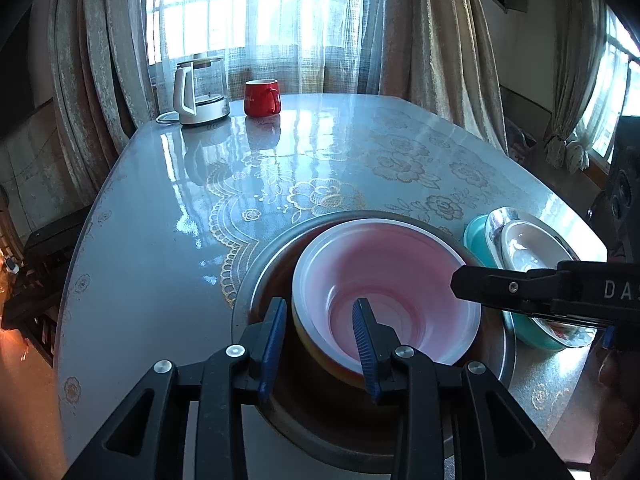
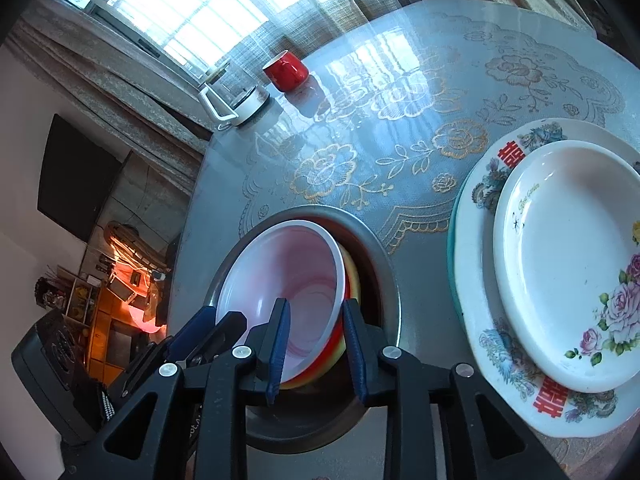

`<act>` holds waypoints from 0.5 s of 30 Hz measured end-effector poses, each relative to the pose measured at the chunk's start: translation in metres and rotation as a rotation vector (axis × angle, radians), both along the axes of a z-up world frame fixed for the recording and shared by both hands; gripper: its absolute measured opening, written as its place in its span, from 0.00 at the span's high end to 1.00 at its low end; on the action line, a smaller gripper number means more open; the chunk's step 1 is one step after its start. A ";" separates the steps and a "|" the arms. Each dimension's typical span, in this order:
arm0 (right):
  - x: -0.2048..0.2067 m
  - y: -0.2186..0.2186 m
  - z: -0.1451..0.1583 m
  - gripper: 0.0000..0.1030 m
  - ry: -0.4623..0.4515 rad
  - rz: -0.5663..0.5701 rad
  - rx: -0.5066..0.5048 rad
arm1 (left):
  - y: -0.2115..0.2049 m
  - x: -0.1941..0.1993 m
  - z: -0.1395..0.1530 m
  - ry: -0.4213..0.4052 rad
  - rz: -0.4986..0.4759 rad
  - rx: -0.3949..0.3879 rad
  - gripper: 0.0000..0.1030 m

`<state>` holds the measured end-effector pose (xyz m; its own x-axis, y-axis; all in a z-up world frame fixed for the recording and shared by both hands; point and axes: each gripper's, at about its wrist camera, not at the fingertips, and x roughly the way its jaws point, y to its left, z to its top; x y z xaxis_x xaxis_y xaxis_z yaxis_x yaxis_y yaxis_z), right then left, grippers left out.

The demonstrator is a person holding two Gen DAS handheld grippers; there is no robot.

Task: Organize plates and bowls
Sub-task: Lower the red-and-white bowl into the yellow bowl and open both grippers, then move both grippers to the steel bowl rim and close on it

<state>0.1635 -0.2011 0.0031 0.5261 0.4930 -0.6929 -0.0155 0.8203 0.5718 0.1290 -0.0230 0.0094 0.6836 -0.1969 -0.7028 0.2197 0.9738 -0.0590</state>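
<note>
A pink bowl [image 1: 386,292] with a white rim sits nested on a yellow-orange bowl [image 2: 347,344] inside a big metal basin [image 1: 256,276] at the near edge of the table [image 1: 168,208]. The left gripper [image 1: 322,334] straddles the pink bowl's near-left rim, one blue pad [image 1: 366,340] inside and one outside, jaws parted with no pad pressing on it. The right gripper [image 2: 316,344] does the same on the near-right rim, also released. Just right of the basin lies a stack of plates: a plain white plate [image 2: 568,264] on a flowered plate [image 2: 486,344] on a teal plate [image 1: 476,236]. Far across the table stand a red mug [image 1: 262,98] and, to its left, a glass kettle [image 1: 200,92], before the curtained window [image 1: 248,8]
</note>
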 end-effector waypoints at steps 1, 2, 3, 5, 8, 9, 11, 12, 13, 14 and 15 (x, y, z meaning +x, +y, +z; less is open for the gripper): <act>0.000 0.000 0.000 0.73 -0.001 0.000 -0.001 | -0.001 0.000 0.000 -0.001 0.000 0.002 0.66; 0.000 0.000 0.000 0.73 0.000 -0.002 -0.001 | -0.001 -0.001 0.000 -0.002 0.001 0.005 0.66; 0.000 0.000 0.000 0.72 0.002 -0.002 0.001 | -0.002 -0.001 0.001 -0.002 0.001 0.005 0.66; 0.001 0.001 -0.001 0.72 0.004 0.002 0.002 | -0.002 -0.002 0.002 -0.004 0.001 0.003 0.65; 0.003 0.005 0.001 0.70 -0.004 0.017 -0.003 | 0.000 -0.005 0.005 -0.018 0.008 0.005 0.56; 0.002 0.006 0.002 0.70 -0.009 0.021 -0.010 | 0.000 -0.006 0.007 -0.023 0.012 0.005 0.51; 0.001 0.005 0.005 0.70 -0.023 0.015 -0.004 | 0.002 -0.008 0.009 -0.030 0.018 0.004 0.49; -0.001 0.003 0.007 0.70 -0.034 0.010 -0.003 | 0.003 -0.009 0.011 -0.035 0.022 0.002 0.49; -0.003 0.002 0.009 0.70 -0.045 0.004 -0.012 | 0.004 -0.010 0.012 -0.038 0.026 0.000 0.48; -0.005 0.001 0.011 0.70 -0.056 -0.003 -0.025 | 0.005 -0.011 0.013 -0.040 0.031 -0.002 0.45; -0.007 -0.001 0.013 0.70 -0.065 -0.008 -0.033 | 0.006 -0.011 0.014 -0.042 0.034 -0.004 0.43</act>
<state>0.1567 -0.2017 0.0160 0.5741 0.4664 -0.6729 -0.0455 0.8388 0.5425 0.1180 -0.0173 0.0231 0.7186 -0.1759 -0.6728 0.1888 0.9805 -0.0547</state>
